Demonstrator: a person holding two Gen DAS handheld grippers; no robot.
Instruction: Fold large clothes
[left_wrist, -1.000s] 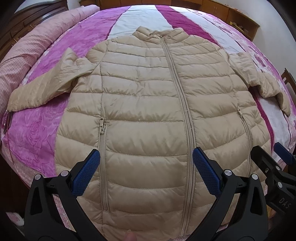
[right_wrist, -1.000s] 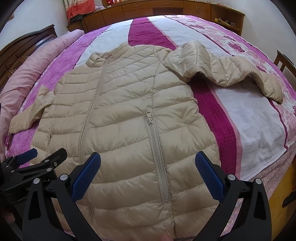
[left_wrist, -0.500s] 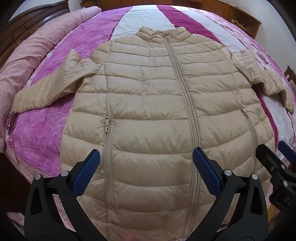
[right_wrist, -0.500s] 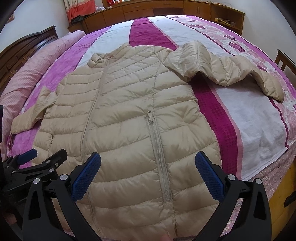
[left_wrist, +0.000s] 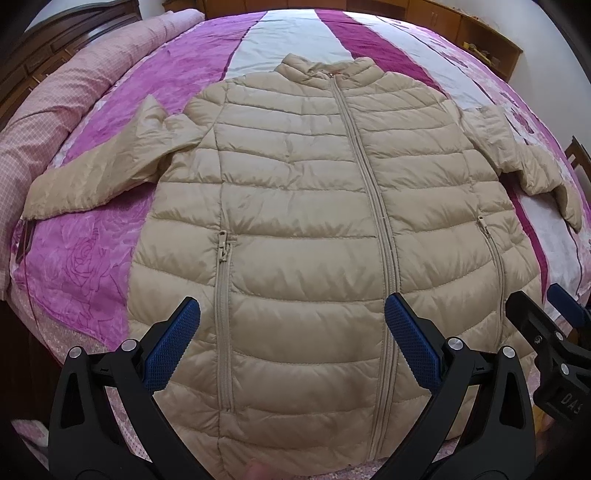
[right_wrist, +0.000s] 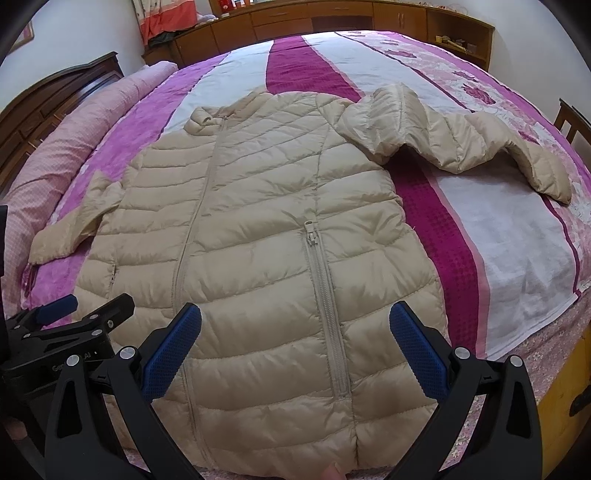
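Nearest to us, our left gripper (left_wrist: 291, 341) hangs spread wide over the lower front of the jacket (left_wrist: 314, 229), holding nothing, and our right gripper (right_wrist: 295, 343) is just as wide apart and empty over the same hem, a little further toward the jacket's right pocket side. The jacket lies face up and zipped on the bed (left_wrist: 92, 266), hem toward us, collar away.

Nothing is folded yet, so we judge the step in hand to be the first grasp. To do it well, we should each pinch a full thickness of the padded cloth at the outer edge, not the slippery top layer alone, and close on a seam line where the filling is thin. Then we should bring in the sleeves before folding the body, since the right sleeve (right_wrist: 461, 144) lies humped and bent and would bunch under a fold.

By our count: one jacket, two sleeves, the left sleeve (left_wrist: 99, 181) stretched flat; one main zipper (left_wrist: 373, 206); two pocket zippers, the left one (left_wrist: 223, 295) and the right one (right_wrist: 325, 295). Further off, one rolled pink quilt (right_wrist: 74, 147) lies along the bed's left side, and beyond that stand wooden cabinets (right_wrist: 332, 18), whose number we cannot quite tell.
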